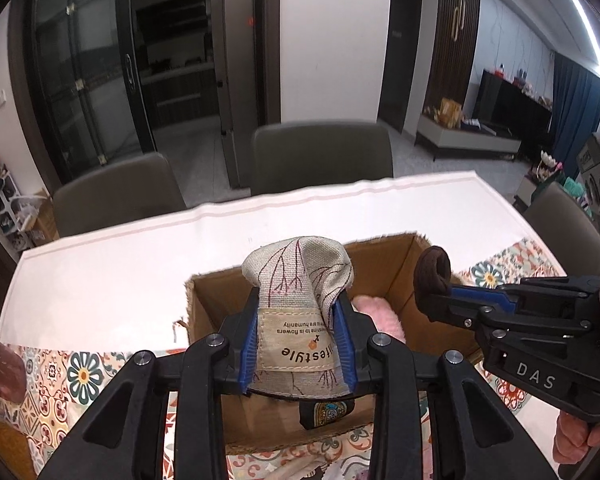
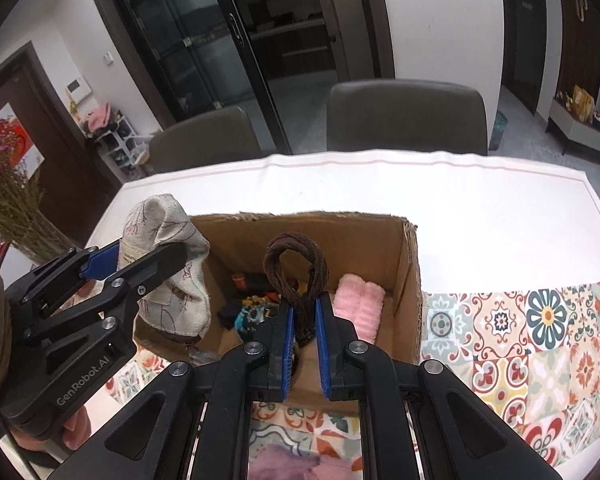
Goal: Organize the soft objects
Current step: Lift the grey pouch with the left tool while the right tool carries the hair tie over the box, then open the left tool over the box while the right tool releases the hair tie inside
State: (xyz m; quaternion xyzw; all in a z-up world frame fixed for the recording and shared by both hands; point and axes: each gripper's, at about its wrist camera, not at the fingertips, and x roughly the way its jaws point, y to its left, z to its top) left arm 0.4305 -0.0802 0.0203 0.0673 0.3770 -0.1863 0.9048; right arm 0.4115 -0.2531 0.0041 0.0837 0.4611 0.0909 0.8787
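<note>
Soft objects partly packed: a pink fluffy piece (plus dark bits) lies in the cardboard box; left claw clamps a linen pouch, right claw a brown cord, both over it, unreleased.

Both fisheye views are evenly lit indoors. A ceiling light strip glares at the upper right of the left wrist view. The white tablecloth on the desk is nearly blown out. Door frames bow at the edges, the corners are vignetted black, and the dark glass doors are slightly soft.
</note>
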